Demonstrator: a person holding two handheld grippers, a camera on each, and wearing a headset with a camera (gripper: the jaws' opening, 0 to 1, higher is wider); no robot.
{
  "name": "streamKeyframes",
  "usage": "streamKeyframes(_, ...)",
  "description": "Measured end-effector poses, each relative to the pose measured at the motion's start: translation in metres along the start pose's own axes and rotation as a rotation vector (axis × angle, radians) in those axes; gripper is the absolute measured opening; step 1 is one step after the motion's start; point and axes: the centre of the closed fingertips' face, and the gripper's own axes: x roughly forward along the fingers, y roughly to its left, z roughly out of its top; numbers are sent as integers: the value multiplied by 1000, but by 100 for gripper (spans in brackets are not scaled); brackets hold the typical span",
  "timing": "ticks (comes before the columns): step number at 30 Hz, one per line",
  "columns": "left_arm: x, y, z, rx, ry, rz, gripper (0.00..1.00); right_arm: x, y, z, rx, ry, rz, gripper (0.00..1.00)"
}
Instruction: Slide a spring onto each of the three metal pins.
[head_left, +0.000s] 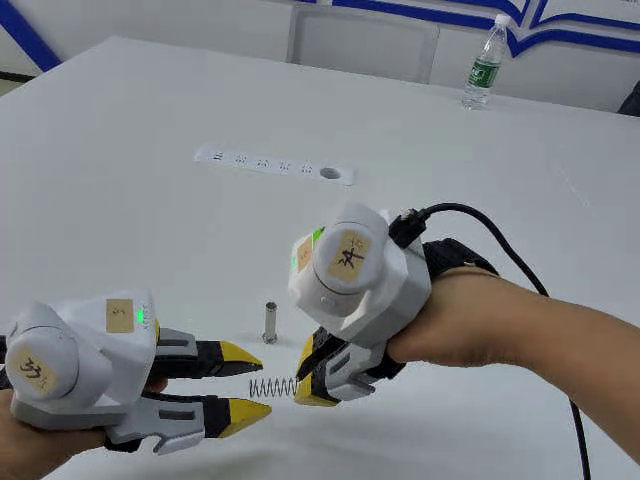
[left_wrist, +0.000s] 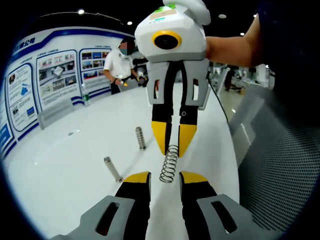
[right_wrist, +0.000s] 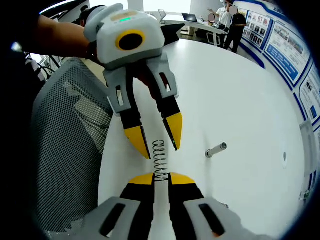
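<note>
A small wire spring (head_left: 273, 386) lies level, low over the white bench (head_left: 120, 220) near its front edge, stretched between two handheld tools. Whether it rests on the surface cannot be told.

The right tool (head_left: 308, 384) has its yellow-tipped jaws pressed together on one end of the spring. In the right gripper view the coil rises straight out from between those closed tips. The free end points at the left tool (head_left: 265, 386), whose jaws are spread, one above that end and one below. Whether either jaw touches the spring cannot be told. In the left gripper view the spring runs from the right tool's tips down into the gap between the left tool's parted jaws.

Just beyond the spring in the head view, a short metal pin (head_left: 270, 322) stands upright on the bench, apart from both tools. The left gripper view shows two pins to the left of the spring. The nearer is a bare pin (left_wrist: 113, 169). The second pin (left_wrist: 141, 138), farther off, has a shaft that looks ribbed, as if wrapped in coils, but it is too small to be sure.

The person's right hand (head_left: 440, 325) grips the right tool, and a black cable (head_left: 520, 262) runs from it back along the forearm. Farther out on the bench a white power strip (head_left: 275, 165) lies flat. A clear water bottle (head_left: 485, 62) stands upright near the far edge. A grey mesh chair (right_wrist: 65, 150) sits beside the bench. In the room behind, a person (left_wrist: 117, 62) stands near wall display boards (left_wrist: 55, 75).
</note>
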Motion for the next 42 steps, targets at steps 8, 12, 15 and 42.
streamKeyframes(8,3,-8,1,20,-1,-35,13,1,4,-3,-40,15,13,11)
streamKeyframes(12,5,-10,1,24,2,-40,12,1,4,-4,-47,15,13,11)
streamKeyframes(15,5,-11,2,25,0,-47,11,0,4,-5,-46,11,14,11)
streamKeyframes(42,5,-15,10,13,-28,-60,10,-7,6,0,-30,-31,15,12)
